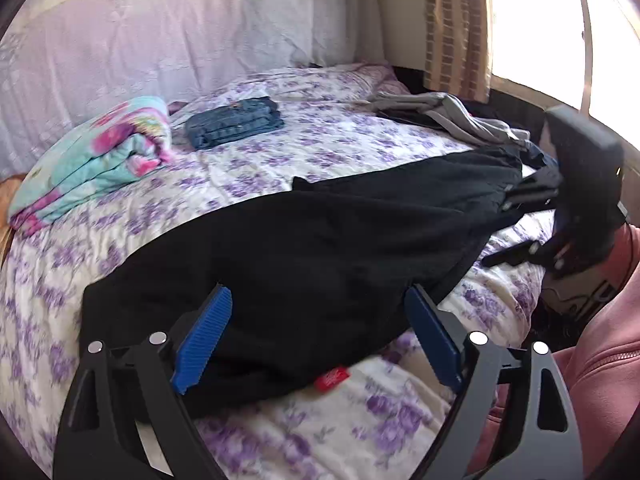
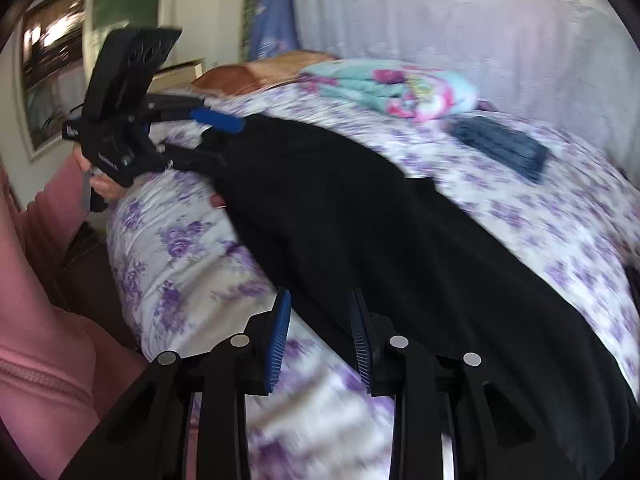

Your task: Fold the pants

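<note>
Plainly, the black pants lie stretched lengthwise along the near edge of the floral bedspread, one end at each gripper. The left gripper stands with its blue pads wide apart, the cloth lying between and just under them, nothing pinched. The right gripper is also parted, its right-hand pad at the fabric's edge and its left-hand pad over bare bedspread.

Risks, as I judge them: if either gripper closes where it stands, it may catch only the top layer, or bedspread along with it, so the fold drags the cover. The pants sit close to the mattress edge; an uneven lift could slide them off. The folded jeans and rolled blanket lie well beyond the left gripper, out of the way.
</note>
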Tool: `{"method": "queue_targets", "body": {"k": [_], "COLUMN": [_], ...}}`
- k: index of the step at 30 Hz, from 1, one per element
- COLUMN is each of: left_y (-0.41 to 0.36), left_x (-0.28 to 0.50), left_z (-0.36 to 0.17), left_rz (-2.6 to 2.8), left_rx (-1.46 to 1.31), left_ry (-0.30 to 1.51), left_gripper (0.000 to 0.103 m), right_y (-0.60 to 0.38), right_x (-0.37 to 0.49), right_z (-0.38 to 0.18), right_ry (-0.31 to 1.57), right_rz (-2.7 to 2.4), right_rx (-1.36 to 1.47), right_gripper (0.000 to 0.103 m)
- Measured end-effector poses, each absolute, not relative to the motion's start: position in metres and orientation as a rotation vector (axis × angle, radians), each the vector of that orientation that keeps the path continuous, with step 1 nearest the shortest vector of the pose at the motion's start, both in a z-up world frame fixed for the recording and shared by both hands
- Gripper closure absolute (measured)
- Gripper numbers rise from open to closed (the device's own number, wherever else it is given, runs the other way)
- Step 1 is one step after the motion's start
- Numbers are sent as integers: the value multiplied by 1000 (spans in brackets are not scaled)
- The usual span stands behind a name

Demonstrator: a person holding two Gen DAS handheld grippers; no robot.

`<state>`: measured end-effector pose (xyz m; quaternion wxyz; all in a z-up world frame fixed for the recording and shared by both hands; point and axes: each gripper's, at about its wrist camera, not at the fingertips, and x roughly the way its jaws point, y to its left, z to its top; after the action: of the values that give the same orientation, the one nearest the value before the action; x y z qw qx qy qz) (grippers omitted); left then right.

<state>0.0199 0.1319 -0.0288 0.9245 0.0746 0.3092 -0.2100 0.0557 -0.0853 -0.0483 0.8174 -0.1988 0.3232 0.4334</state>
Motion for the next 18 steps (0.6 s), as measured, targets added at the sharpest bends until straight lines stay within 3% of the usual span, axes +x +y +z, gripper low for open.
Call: {"method": "queue_targets", "body": {"k": [5,7,8,12,16,18], "left_y": [157,166,173,200,221,229], "left_x": [4,0,-2,0,8,11], "left_z": [-32,-33,-34,-39,-52,-53], "left_rz": [-365,-338,-317,-252,-197,-186], "left_rx": [124,116,107,48,-6,-45], "left_ry": [629,629,631,653,682,701], "left_gripper": [16,16,16,16,16,16], "right_y": [-41,-30,-27,-34,-20,-19], "right_x": [63,70,71,60,59,55], "right_z": [-61,-67,-70,-45,-80,-87], "right_ry": [670,669,668,631,720,714], "right_rz": [947,872,860,926,900,890], "right_rx": [-527,-584,-606,-511,-634,-674], "right_gripper": [74,86,100,99,99,93]}}
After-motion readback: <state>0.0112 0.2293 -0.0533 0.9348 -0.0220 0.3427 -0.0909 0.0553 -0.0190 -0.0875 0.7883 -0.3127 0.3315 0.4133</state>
